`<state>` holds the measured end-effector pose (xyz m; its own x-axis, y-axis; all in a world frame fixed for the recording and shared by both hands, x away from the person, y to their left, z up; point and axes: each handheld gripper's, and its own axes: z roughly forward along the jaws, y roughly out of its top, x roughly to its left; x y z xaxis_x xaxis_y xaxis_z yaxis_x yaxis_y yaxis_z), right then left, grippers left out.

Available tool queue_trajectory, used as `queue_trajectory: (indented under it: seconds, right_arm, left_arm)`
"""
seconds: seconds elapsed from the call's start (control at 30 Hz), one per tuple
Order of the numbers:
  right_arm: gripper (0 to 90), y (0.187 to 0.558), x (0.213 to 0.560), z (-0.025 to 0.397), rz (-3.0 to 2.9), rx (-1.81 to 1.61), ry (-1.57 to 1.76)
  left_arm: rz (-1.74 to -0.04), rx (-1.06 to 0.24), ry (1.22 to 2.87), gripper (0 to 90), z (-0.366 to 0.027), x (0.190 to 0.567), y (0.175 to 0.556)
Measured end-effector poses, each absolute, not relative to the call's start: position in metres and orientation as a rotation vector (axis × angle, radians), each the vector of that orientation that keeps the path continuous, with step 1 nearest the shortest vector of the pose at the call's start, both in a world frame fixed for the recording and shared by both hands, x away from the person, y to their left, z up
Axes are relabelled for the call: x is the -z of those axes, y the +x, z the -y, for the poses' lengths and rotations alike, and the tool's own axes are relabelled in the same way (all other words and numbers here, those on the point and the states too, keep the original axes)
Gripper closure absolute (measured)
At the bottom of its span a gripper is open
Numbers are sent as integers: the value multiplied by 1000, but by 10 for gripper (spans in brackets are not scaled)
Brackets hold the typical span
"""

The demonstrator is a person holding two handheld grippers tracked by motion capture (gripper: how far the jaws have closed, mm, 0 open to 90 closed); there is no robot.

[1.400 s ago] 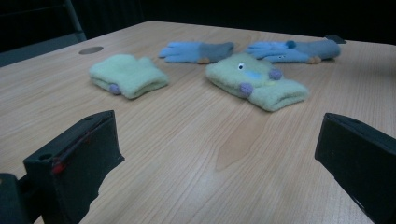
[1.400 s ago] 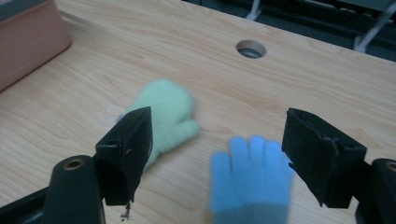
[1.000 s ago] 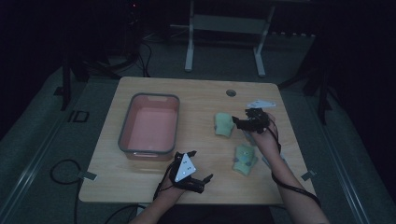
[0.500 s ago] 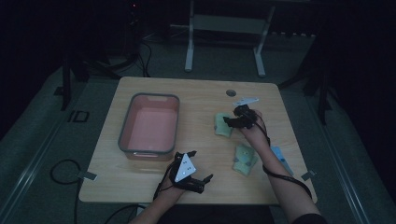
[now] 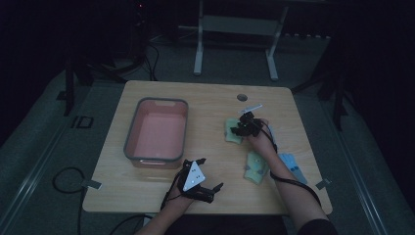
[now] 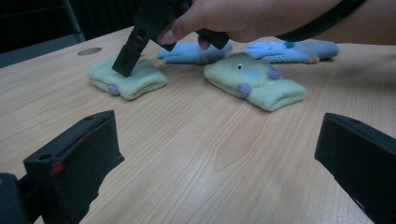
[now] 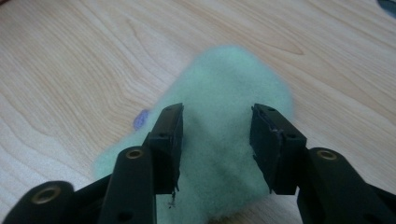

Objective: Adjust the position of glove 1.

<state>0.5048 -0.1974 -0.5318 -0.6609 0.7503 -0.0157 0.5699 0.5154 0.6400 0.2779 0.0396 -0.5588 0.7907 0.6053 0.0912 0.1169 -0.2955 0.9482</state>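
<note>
Your right tool [image 5: 243, 128] straddles the green sock [image 5: 233, 130], jaws part open. A 2nd green sock [image 5: 256, 166] and 2 blue socks [image 5: 291, 166] lie nearer you. Left tool [image 5: 198, 183] rests wide open, empty, below the pink tub [image 5: 132, 142].

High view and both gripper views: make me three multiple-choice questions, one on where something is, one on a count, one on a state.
1. Where does the pink bin stand?
A. On the table's left half
B. At the right edge
C. On the floor

2. How many folded green socks lie on the table?
A. One
B. Two
C. Four

3. How do the right gripper's jaws stand?
A. Shut tight
B. Apart, astride a green sock
C. Clamped on the bin

Answers: 1 A, the high view shows it left of centre. 2 B, the left gripper view shows two green bundles. 3 B, green fabric shows between the jaws.
</note>
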Motion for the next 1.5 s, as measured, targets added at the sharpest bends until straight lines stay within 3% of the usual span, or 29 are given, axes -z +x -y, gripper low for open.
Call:
queue_trajectory:
  seconds: [0.13, 0.5, 0.73, 1.17, 1.5]
  right_arm:
    - [590, 505, 534, 195, -2496, -866, 1082]
    - [836, 507, 533, 192, -2528, -889, 1148]
    - [855, 496, 507, 193, -2568, -965, 1090]
    - [855, 424, 460, 174, -2586, -1120, 835]
    - [855, 387, 480, 176, -2565, -1084, 893]
  left_arm:
    - [-552, -534, 1834, 0, -39, 559, 278]
    - [-558, -537, 1829, 0, -40, 559, 278]
    - [-561, -532, 1828, 0, -40, 559, 278]
    - [-559, -545, 1824, 0, -40, 559, 277]
    - [-553, -553, 1825, 0, -39, 559, 276]
